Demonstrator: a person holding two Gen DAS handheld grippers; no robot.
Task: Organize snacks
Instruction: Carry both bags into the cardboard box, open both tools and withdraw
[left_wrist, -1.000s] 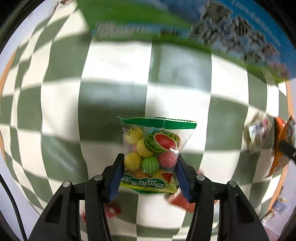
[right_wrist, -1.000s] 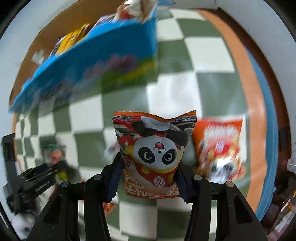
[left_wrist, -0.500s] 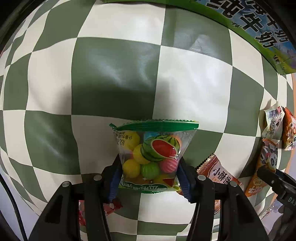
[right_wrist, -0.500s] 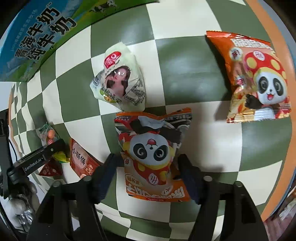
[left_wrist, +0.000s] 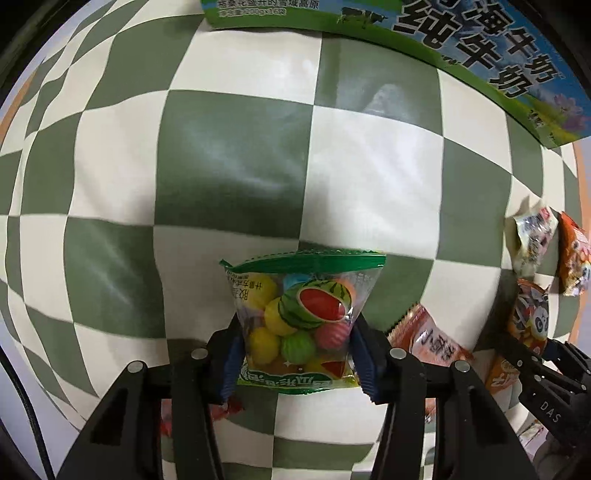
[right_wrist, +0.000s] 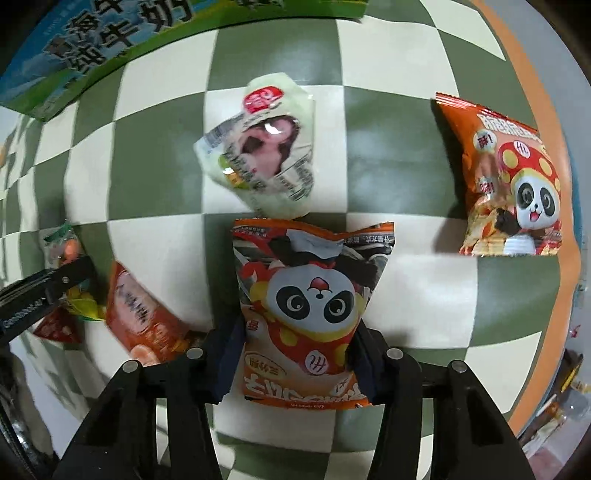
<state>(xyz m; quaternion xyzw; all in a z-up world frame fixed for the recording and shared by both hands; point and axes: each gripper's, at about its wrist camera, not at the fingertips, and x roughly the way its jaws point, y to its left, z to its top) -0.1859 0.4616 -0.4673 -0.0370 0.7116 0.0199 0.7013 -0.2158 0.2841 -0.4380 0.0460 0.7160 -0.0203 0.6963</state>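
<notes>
Across the whole surface lies a green-and-cream checked cloth (left_wrist: 236, 177), and every place below is given relative to the milk carton (left_wrist: 491, 70), the blue-and-green box with large dark lettering that stands at the far edge of the cloth; the right wrist view shows it too (right_wrist: 92, 40), at its upper left. Well nearer than the carton, the left gripper (left_wrist: 295, 358) has its jaws closed on the lower half of a clear candy bag (left_wrist: 301, 317) with a green top seal, filled with round yellow, green and pink sweets and a watermelon picture; the bag stands upright between the blue-padded fingers (left_wrist: 231, 363). To the right of that, and likewise well short of the carton, the right gripper (right_wrist: 295, 363) pinches the lower part of an orange panda bag (right_wrist: 314, 310), upright, its crimped top edge touching or just overlapping a pale green packet (right_wrist: 264, 151) that lies flat between it and the carton. Far to the right of the carton, near the cloth's orange border, a second orange panda bag (right_wrist: 506, 184) lies flat and apart from the rest. Between the two grippers a small red-orange sachet (right_wrist: 140, 314) lies slanted on the cloth.
</notes>
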